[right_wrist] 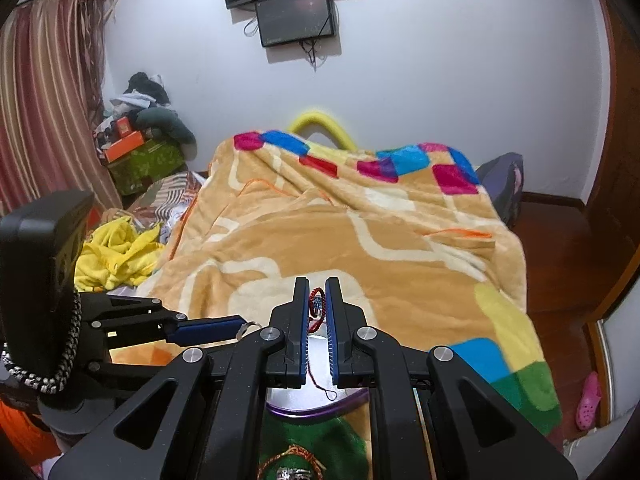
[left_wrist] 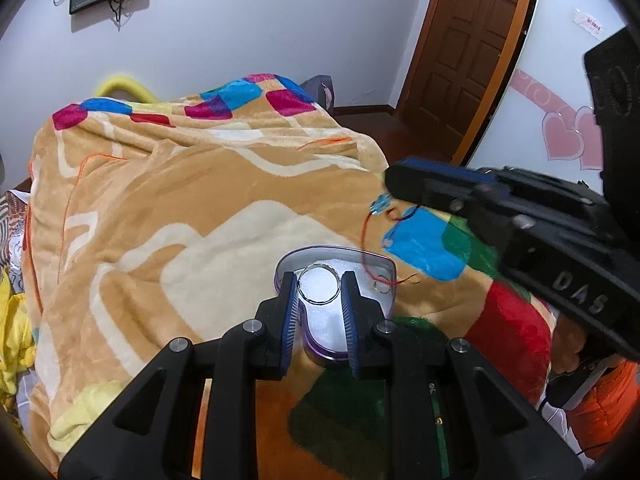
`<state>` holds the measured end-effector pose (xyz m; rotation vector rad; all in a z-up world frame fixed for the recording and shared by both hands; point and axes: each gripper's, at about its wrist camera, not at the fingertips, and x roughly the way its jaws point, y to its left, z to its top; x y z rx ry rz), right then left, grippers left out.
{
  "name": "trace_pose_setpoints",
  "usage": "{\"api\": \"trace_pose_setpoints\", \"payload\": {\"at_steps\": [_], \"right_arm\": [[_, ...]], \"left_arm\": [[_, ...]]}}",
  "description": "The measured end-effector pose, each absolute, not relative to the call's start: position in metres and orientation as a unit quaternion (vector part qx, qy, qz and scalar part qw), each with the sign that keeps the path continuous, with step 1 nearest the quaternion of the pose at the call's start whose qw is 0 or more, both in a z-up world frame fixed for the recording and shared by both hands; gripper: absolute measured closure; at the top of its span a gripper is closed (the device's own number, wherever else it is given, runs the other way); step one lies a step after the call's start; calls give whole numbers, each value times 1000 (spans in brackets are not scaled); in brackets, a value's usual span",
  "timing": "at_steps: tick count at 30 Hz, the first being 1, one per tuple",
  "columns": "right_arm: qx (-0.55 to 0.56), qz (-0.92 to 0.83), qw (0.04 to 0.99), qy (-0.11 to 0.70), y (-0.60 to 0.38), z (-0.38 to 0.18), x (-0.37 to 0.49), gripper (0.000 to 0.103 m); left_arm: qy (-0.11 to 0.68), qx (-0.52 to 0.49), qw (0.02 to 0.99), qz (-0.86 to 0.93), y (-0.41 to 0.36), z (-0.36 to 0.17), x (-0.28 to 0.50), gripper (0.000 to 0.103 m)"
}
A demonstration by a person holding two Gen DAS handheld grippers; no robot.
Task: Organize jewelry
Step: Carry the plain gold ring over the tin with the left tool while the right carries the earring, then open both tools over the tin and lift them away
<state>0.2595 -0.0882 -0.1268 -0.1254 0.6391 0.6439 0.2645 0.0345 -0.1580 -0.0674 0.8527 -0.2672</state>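
Observation:
A purple-rimmed heart-shaped box [left_wrist: 382,266] with a white lining lies on the blanket. My left gripper [left_wrist: 319,286] is shut on a silver bangle [left_wrist: 320,300] and holds it over the box. My right gripper [right_wrist: 317,302] is shut on a red string bracelet [right_wrist: 316,308] with a blue charm [left_wrist: 380,204], above and to the right of the box. The string hangs down into the box, where a small ring [left_wrist: 380,286] lies. The box rim [right_wrist: 316,412] shows under the right gripper.
A tan patterned blanket [left_wrist: 180,208] covers the bed. More jewelry [right_wrist: 296,468] lies on its green patch near me. Yellow clothes [right_wrist: 116,256] are piled at the left. A brown door [left_wrist: 464,48] and wooden floor [right_wrist: 560,248] are to the right.

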Motion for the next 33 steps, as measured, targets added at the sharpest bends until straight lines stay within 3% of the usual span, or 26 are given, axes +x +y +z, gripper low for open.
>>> {"api": "trace_pose_setpoints", "payload": {"at_steps": [10,26,33], "right_arm": [[-62,323,859,391,-84,-171,280,96],[-64,315,850,418,-94,-177,283,95],[-74,309,851,417,-93,-174,278,83]], "left_arm": [[440,-19,886,-145,23,-180,275,82],[454,-10,880,-140,20,-190,276,81],[449,2,885,-123,26,-185,264,75]]}}
